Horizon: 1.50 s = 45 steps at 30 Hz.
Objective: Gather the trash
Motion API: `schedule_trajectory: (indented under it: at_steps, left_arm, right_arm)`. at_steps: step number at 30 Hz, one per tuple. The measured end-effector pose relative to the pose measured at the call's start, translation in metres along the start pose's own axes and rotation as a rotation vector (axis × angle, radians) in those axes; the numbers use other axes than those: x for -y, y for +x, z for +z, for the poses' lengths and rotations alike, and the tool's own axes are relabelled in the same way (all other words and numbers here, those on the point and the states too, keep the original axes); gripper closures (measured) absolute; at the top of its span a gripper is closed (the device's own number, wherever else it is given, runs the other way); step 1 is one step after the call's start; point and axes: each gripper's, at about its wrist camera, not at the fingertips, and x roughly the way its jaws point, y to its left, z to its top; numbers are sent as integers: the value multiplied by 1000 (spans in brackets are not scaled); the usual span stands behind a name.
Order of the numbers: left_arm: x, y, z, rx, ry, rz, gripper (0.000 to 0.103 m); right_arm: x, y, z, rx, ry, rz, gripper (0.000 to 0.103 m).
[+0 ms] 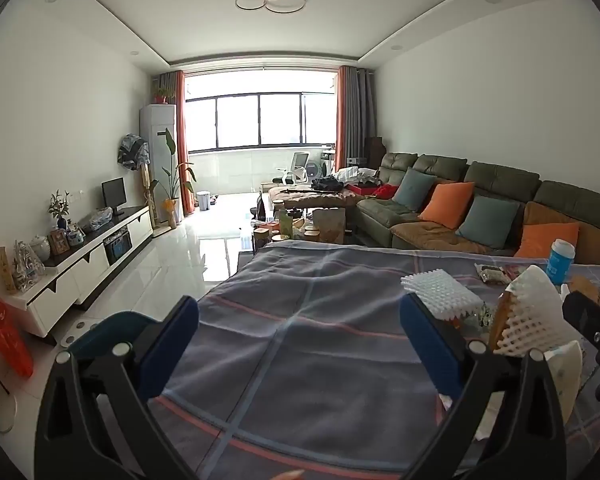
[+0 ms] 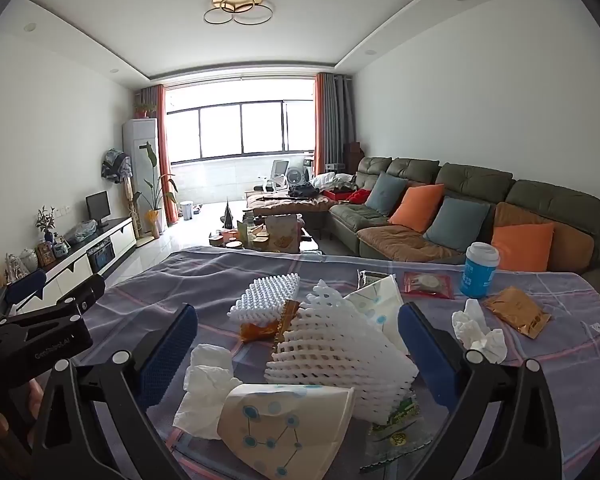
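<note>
Trash lies on a table with a grey checked cloth (image 2: 204, 276). My right gripper (image 2: 298, 348) is open, its blue pads either side of a white foam fruit net (image 2: 336, 352), not touching it. In front of it lie a crushed paper cup (image 2: 284, 424) and a crumpled tissue (image 2: 204, 384). A second foam net (image 2: 266, 300), an orange wrapper (image 2: 260, 326), another tissue (image 2: 478, 330), a brown packet (image 2: 516, 310), a red packet (image 2: 426, 282) and a blue cup (image 2: 478, 274) lie beyond. My left gripper (image 1: 300, 340) is open and empty over bare cloth (image 1: 300, 320), left of the foam nets (image 1: 440, 292).
The left gripper also shows at the left edge of the right wrist view (image 2: 40, 320). A green sofa with cushions (image 2: 460, 208) stands right of the table, a coffee table with jars (image 2: 268, 236) beyond it, a TV cabinet (image 1: 92, 256) on the left. An orange bag (image 1: 10, 340) hangs at lower left.
</note>
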Motion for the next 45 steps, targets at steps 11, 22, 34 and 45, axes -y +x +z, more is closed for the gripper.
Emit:
schedule_trajectory:
  at_steps: [11,22,34,45]
  left_arm:
    - [11,-7,4,16,7,-19,3]
    - [8,-6,2,20,-14,-31,3]
    - [10,-8,3,28,-16,-34,3]
    - [11,-9,3,41,-17,-34,3]
  right_arm:
    - [1,2,-1,-1,-8,-3,3]
    - [-4,2,2,4,-20,-11,3]
    - [-5,0,3,9,-27,-17,3]
    - [-5,-1,3,13,-30,-19,3]
